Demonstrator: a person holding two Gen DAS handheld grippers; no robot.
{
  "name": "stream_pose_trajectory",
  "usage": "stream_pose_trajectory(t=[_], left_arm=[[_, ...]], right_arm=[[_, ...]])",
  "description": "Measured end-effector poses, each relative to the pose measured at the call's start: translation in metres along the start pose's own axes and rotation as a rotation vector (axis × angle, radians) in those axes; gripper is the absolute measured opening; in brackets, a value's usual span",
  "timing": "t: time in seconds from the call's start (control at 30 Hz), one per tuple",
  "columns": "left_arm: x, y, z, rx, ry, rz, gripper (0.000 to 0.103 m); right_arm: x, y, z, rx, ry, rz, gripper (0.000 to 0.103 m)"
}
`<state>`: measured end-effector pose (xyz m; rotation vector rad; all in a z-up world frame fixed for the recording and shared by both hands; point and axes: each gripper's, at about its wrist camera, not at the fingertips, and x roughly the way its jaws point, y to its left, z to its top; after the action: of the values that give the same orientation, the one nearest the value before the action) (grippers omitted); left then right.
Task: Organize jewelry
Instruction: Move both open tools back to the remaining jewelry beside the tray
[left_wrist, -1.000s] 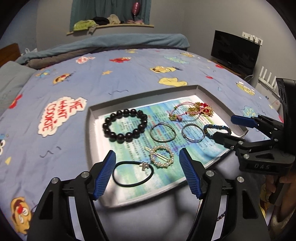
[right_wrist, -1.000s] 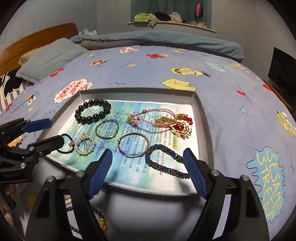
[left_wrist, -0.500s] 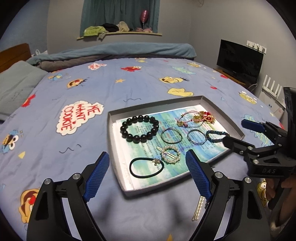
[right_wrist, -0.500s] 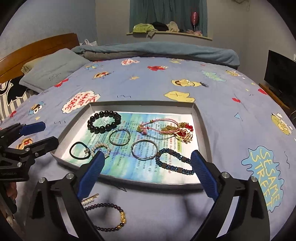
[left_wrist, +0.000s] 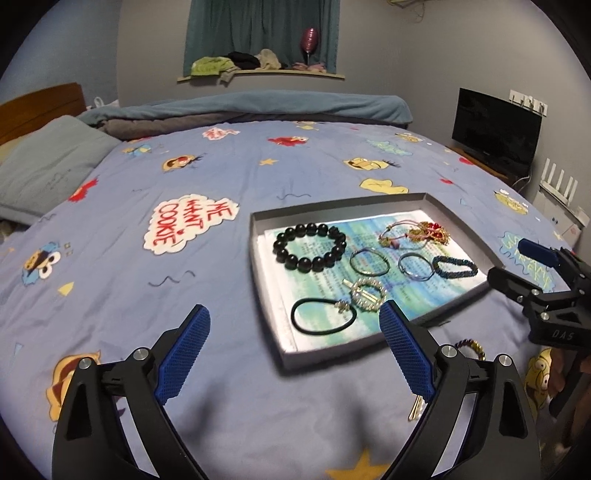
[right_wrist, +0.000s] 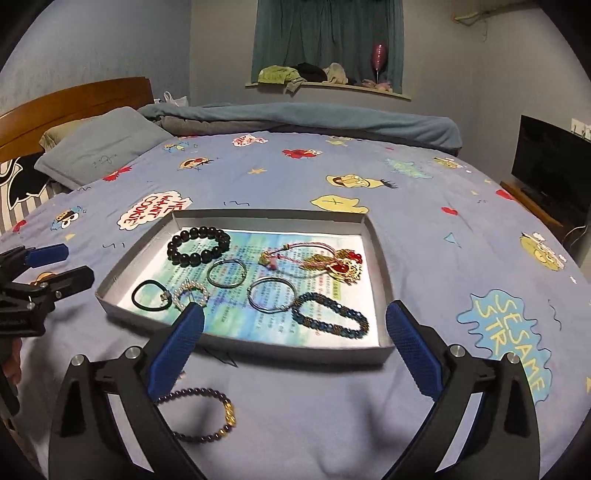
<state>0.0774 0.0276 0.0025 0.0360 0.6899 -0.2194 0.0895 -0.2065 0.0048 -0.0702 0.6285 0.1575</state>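
Tray (right_wrist: 380, 258): set on the bed (right_wrist: 332, 424), lined with a printed sheet (right_wrist: 332, 291) whose fine text cannot be read.
Tray contents: black bead bracelet (right_wrist: 198, 246), two metal bangles (right_wrist: 226, 272) (right_wrist: 271, 294), blue bead bracelet (right_wrist: 330, 320), pink cord with red-gold charm (right_wrist: 314, 260), pearl ring clip (right_wrist: 192, 293), black hair tie (right_wrist: 151, 294).
Blue bead bracelet axis: laid long, slanting from the tray's middle toward its near right corner.
Outside the tray: purple bracelet (right_wrist: 199, 415) with gold beads, lying on the bed just in front of the tray's near wall; a pearl pin (left_wrist: 416, 407) beside it (mostly hidden).
Writing: "ME WANT COOKIE" (left_wrist: 190, 223) and "SESAME STR" (right_wrist: 508, 332) are printed on the bedsheet.
Left tongs (left_wrist: 294, 352): released, spread wide, nothing held.
Right tongs (right_wrist: 294, 349): released, spread wide, nothing held.
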Motion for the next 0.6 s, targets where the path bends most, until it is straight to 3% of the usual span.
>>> stream_pose_trajectory(t=[0.6], left_arm=[[-0.009,-0.032,-0.027,0.084,0.045,-0.014,0.093]], right_arm=[[-0.027,0.006,-0.024,-0.019,-0.001,0.025,0.097]])
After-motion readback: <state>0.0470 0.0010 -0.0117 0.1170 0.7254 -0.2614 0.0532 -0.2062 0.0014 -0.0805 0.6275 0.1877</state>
